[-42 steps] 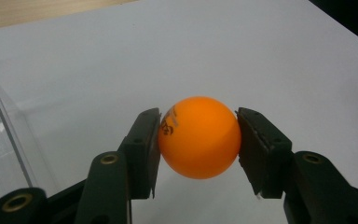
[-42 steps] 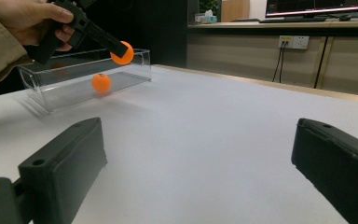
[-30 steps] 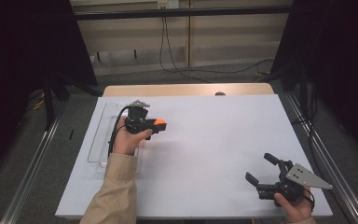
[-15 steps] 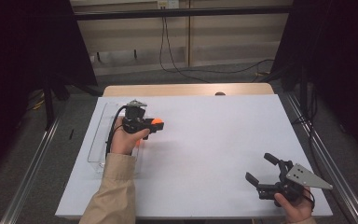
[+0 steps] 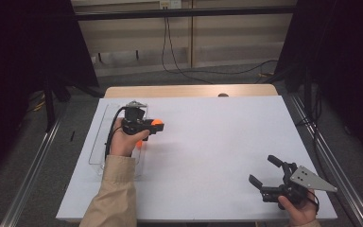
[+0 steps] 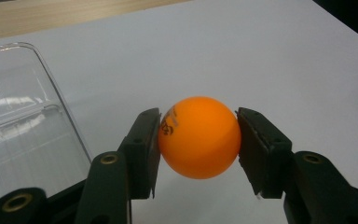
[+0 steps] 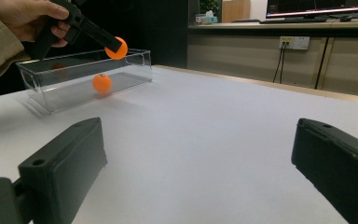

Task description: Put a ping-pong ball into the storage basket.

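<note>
My left gripper [image 5: 155, 126] grips a glossy orange plastic ball [image 6: 199, 137] beside the clear plastic box [image 5: 99, 142] at nine o'clock; right gripper [image 5: 264, 174] open, next I release inside.

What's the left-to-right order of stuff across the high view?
Clear plastic box → left gripper holding an orange ball → bare white tabletop → right gripper, jaws open.
</note>
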`<state>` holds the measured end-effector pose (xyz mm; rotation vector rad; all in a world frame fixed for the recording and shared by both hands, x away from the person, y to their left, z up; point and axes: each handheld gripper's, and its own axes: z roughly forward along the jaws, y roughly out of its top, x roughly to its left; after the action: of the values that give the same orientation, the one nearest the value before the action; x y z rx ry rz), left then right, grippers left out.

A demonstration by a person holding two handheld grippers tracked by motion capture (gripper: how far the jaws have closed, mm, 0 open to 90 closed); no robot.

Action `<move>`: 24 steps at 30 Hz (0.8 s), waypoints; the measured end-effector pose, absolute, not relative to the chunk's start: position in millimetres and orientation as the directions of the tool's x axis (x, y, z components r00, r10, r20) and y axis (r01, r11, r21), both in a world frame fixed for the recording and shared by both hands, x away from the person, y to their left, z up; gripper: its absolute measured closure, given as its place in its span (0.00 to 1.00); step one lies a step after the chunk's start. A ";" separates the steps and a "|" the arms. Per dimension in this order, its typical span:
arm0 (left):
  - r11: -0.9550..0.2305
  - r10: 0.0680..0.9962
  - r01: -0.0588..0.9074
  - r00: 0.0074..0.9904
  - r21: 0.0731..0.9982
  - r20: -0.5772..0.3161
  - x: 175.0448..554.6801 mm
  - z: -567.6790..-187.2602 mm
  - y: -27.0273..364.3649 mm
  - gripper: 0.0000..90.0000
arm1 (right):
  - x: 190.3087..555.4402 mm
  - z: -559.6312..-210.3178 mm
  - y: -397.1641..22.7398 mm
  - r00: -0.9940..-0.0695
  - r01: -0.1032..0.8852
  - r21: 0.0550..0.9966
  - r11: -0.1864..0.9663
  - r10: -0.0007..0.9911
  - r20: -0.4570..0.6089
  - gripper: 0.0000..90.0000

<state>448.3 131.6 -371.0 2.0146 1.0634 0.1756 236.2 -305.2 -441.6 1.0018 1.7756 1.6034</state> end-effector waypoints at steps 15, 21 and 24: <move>-0.289 0.749 0.619 0.621 0.730 -0.230 448.6 -369.3 138.6 0.57 | 236.2 -441.5 -305.2 -0.578 0.166 0.986 0.015 0.811 0.085 0.03; -0.290 0.754 0.620 0.617 0.729 -0.225 448.7 -368.3 141.5 0.57 | 236.1 -441.4 -305.0 -0.578 0.166 0.986 0.014 0.812 0.085 0.03; -0.290 0.756 0.619 0.616 0.730 -0.222 448.9 -367.8 143.5 0.57 | 236.1 -441.4 -305.0 -0.578 0.166 0.986 0.014 0.812 0.086 0.03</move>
<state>448.9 143.5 -367.8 2.0096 1.0828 0.2092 236.1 -305.0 -441.4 0.9997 1.7738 1.6054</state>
